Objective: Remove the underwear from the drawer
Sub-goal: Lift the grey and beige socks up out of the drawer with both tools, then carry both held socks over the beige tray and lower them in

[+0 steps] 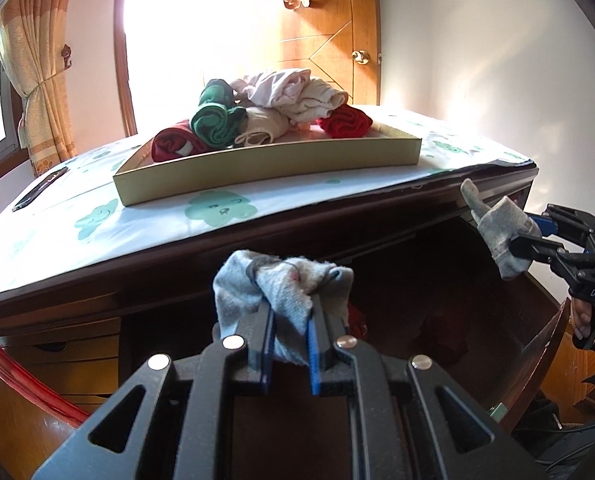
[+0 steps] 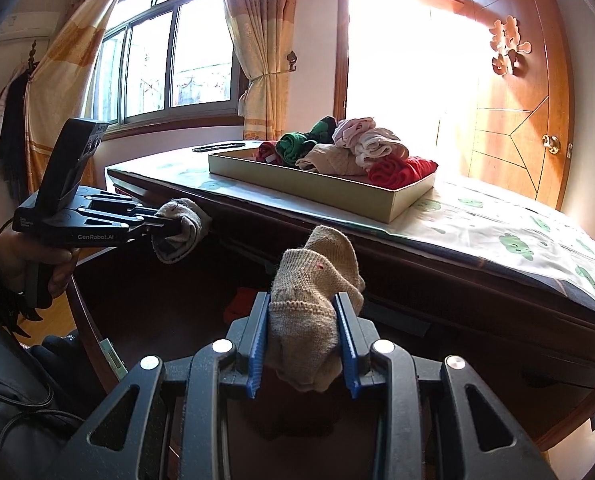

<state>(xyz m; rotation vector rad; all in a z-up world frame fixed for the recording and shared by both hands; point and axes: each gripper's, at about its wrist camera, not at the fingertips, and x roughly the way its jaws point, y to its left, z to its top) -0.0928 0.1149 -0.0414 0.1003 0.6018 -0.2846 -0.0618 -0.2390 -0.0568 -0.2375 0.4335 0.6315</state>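
Left gripper (image 1: 289,312): jaws clenched on one small grey knitted fabric piece (image 1: 281,284), bunched over the fingertips, a pinkish spot on it. Held above the open dark wooden drawer (image 1: 437,280), in front of the dresser edge.

Right gripper (image 2: 303,334): jaws grasping one beige knitted fabric piece (image 2: 317,304) between the blue pads, also up over the drawer (looks sock-like, can't tell exactly what garment). Same piece shows grey in the left wrist view (image 1: 497,232).

So two pieces lifted, one per gripper. Down between the jaws, inside the drawer, one red item (image 2: 243,304) is visible; the rest is too dark to count.

Ahead of both jaws, on the dresser top: one shallow tan cardboard tray (image 1: 265,168) on a white cloth with green cartoon print (image 1: 217,208). Counted in the tray:
- one dark red roll (image 1: 173,144)
- one green roll (image 1: 217,120)
- one beige roll (image 1: 263,128)
- pink-white pile (image 1: 293,92), about two pieces, boundaries unclear
- one bright red roll (image 1: 345,120)

Left of the tray, one flat dark phone-like object (image 1: 37,196). Beyond: yellow tied curtain (image 2: 261,40), window (image 2: 169,52), wooden door with brass knob (image 2: 513,92).

Obstruction: the dresser's overhanging top edge sits just ahead of both sets of jaws.
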